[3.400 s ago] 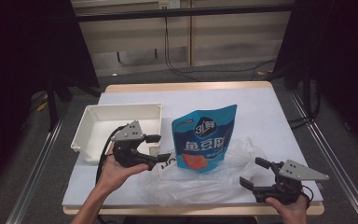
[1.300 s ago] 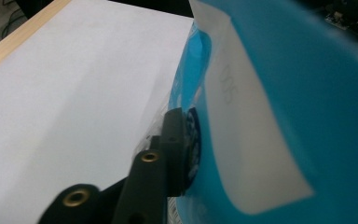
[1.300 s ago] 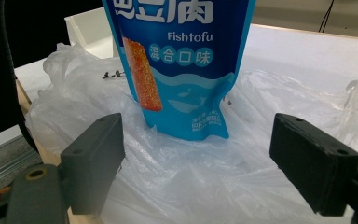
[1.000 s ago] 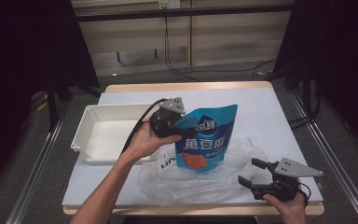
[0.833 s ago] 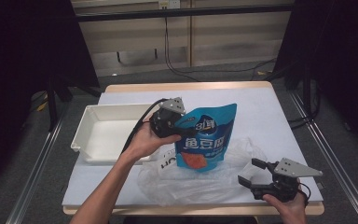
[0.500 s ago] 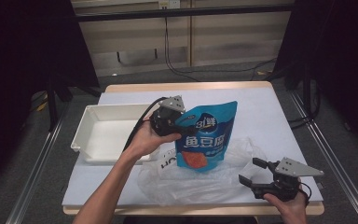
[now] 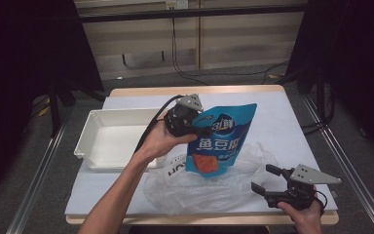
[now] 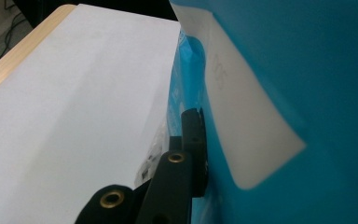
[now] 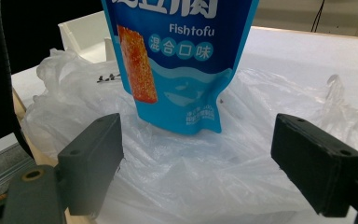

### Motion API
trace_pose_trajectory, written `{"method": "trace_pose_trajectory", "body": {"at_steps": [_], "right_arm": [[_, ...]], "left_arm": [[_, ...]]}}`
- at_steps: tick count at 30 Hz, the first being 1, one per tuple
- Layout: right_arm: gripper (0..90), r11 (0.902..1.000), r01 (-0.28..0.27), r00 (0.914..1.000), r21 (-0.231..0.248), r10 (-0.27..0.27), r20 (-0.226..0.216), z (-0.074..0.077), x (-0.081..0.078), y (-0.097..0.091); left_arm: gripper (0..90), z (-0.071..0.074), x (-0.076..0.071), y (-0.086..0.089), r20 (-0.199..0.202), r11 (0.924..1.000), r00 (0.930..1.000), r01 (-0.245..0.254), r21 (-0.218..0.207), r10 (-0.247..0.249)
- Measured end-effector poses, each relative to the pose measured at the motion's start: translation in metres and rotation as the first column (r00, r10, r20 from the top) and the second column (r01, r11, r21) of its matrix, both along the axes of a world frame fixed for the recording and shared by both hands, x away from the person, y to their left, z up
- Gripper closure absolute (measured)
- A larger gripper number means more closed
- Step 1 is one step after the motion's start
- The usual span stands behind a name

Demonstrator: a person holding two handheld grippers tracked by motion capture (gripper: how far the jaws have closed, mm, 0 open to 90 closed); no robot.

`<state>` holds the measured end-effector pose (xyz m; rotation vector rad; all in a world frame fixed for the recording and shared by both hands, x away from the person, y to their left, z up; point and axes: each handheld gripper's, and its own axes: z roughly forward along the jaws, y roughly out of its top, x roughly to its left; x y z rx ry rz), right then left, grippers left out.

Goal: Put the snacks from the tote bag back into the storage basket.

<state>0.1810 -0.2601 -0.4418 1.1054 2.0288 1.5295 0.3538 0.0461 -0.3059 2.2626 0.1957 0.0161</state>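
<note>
Currently, pouch: a blue snack pouch [image 7: 219,139] is held upright by its upper left corner, its bottom edge lifted just above the clear plastic bag [image 7: 209,183] near the middle of the table.
Left gripper: the left gripper [image 7: 202,130] is pinched tight on the pouch's top seal; in the left gripper view a black pad [image 8: 193,140] is seen pressed flat against the blue film.
Right gripper: the right gripper [image 7: 264,179] is held low at the near right corner, jaws spread wide, nothing between them, pointed at the plastic bag [image 9: 205,163].
Step in hand: the pouch is judged to be on its way to being lifted clear of the bag, or lowered into it; which cannot be told.
Doing it well: the pinch should be kept on the flat seal rather than the puffed body, so the slick film is not let slip; the pouch is best moved slowly, since it hangs from one corner and may swing.
Pouch material: glossy printed film, stiff at the seams, with a pale panel on its back [image 8: 242,121].
Bag material: thin, crinkled, translucent, easily snagged or dragged.
Tray: a white rectangular tray [image 7: 90,141] with raised walls lies to the left, just beside the bag.
Table: a white sheet [image 7: 282,117] is laid over a wooden top.
</note>
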Motion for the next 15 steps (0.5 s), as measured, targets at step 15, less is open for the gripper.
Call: {"method": "trace_pose_trajectory", "body": {"at_steps": [15], "right_arm": [[15.6,1.0,0.002,1.0,-0.001,-0.002,0.0,0.0,0.0,0.0]], "left_arm": [[90.0,0.029,0.0,0.008,0.011,1.0,0.9999,0.006,0.001,-0.006]]}}
